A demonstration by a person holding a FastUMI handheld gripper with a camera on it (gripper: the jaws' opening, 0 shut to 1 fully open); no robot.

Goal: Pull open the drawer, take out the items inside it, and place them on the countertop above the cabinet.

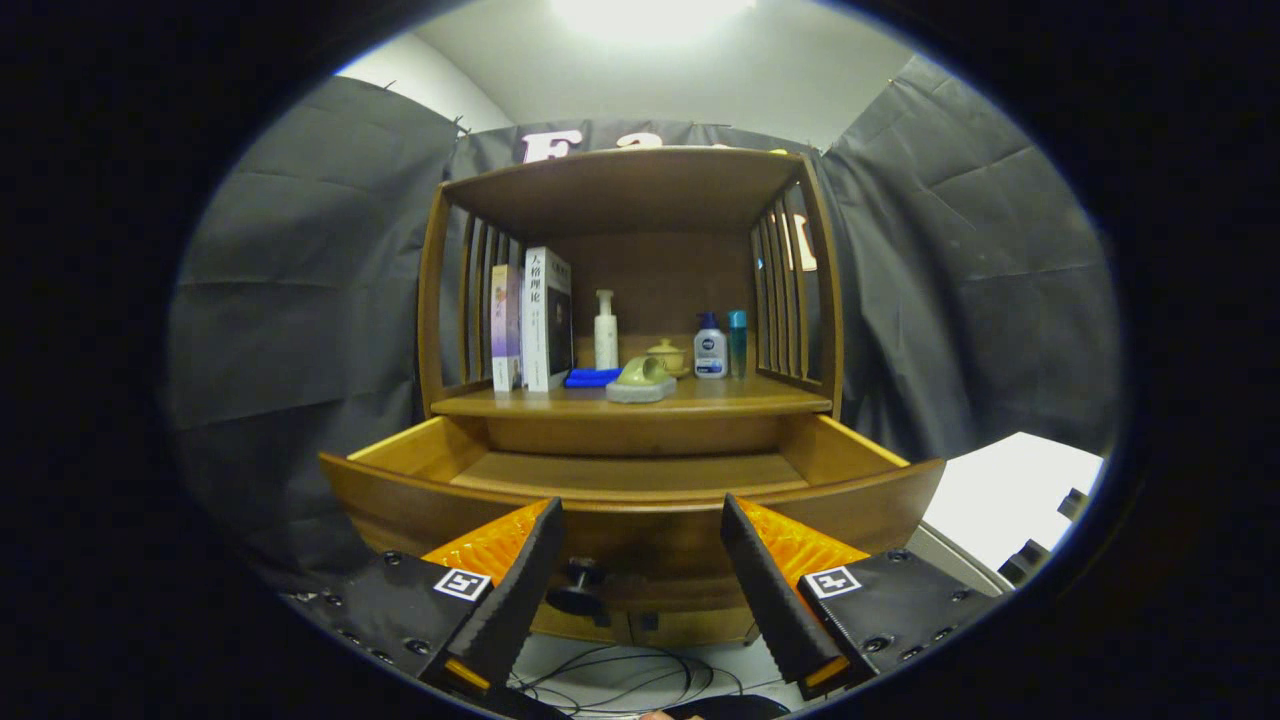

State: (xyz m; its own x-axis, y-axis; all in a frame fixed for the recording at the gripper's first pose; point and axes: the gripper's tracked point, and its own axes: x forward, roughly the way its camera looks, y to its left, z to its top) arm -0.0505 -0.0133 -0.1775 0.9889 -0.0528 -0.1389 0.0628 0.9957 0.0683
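A wooden cabinet stands ahead with its drawer (630,490) pulled out toward me; the part of the drawer floor I can see is bare. A dark round knob (583,577) sits on the drawer front, between my fingers and nearer the left one. My gripper (640,560) is open just in front of the drawer front, holding nothing. On the countertop (740,398) above the drawer lie a blue flat item (591,377) and an olive tape dispenser (642,380) on a grey base.
Further back on the countertop stand books (532,320), a white pump bottle (606,332), a small lidded pot (667,355), a white-and-blue bottle (710,346) and a teal bottle (737,343). Slatted sides and a top board enclose the shelf. Cables (620,680) lie on the floor below.
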